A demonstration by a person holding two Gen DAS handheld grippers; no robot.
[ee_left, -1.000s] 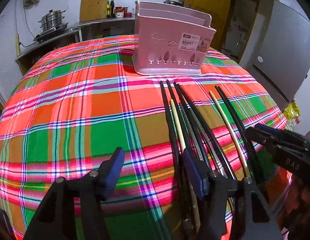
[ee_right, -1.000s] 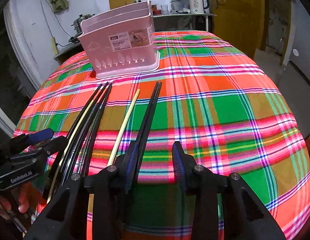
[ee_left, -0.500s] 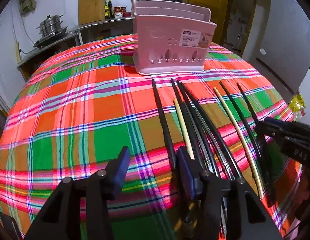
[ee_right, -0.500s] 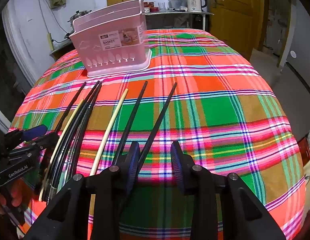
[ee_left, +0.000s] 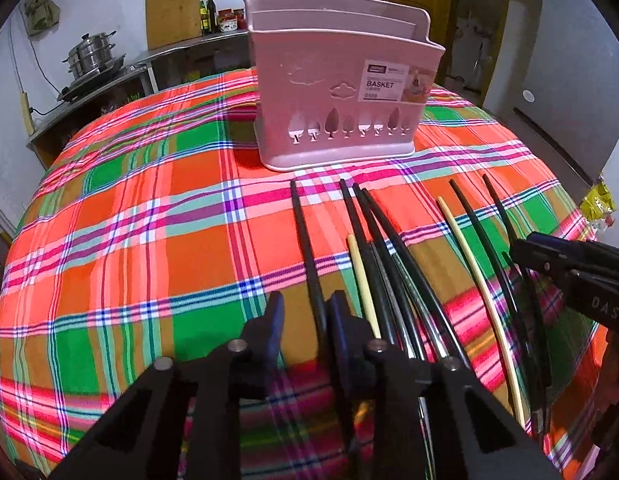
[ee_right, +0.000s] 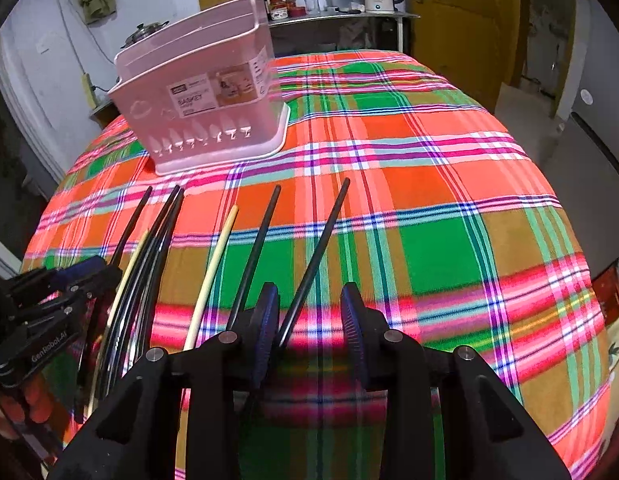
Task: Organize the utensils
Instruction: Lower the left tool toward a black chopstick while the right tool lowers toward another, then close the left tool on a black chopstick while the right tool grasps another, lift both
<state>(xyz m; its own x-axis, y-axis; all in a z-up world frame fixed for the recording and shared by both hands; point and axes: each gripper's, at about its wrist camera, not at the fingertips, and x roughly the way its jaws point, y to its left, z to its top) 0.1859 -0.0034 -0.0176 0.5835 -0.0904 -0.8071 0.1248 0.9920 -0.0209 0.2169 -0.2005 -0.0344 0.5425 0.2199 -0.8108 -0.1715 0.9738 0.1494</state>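
Left wrist view: left gripper (ee_left: 303, 322) low over the plaid tablecloth (ee_left: 121, 220), jaws part open with one black chopstick (ee_left: 307, 256) between them, lying against the right pad — not clamped. That stick runs near-to-far, far tip toward the pink basket (ee_left: 337, 88). Just right of it, a bundle (ee_left: 385, 248) of chopsticks: one cream plus three black tips at least, exact total cannot tell since they overlap. Further right a lone cream chopstick (ee_left: 475, 280), then two more black ones. All long axes near-to-far, fanning slightly, far tips stopping short of the basket. One basket, upright at the far middle of the table, label facing the camera.

Right wrist view: right gripper (ee_right: 309, 320) — jaws apart, rightmost black chopstick (ee_right: 317, 256) passing between them close to the left pad, not squeezed. Second black stick (ee_right: 255, 252) just left, outside the jaws; cream one (ee_right: 215, 264) left again; the bundle at far left beside the left gripper (ee_right: 69, 280). Basket (ee_right: 201, 96) far left, apart from all stick tips
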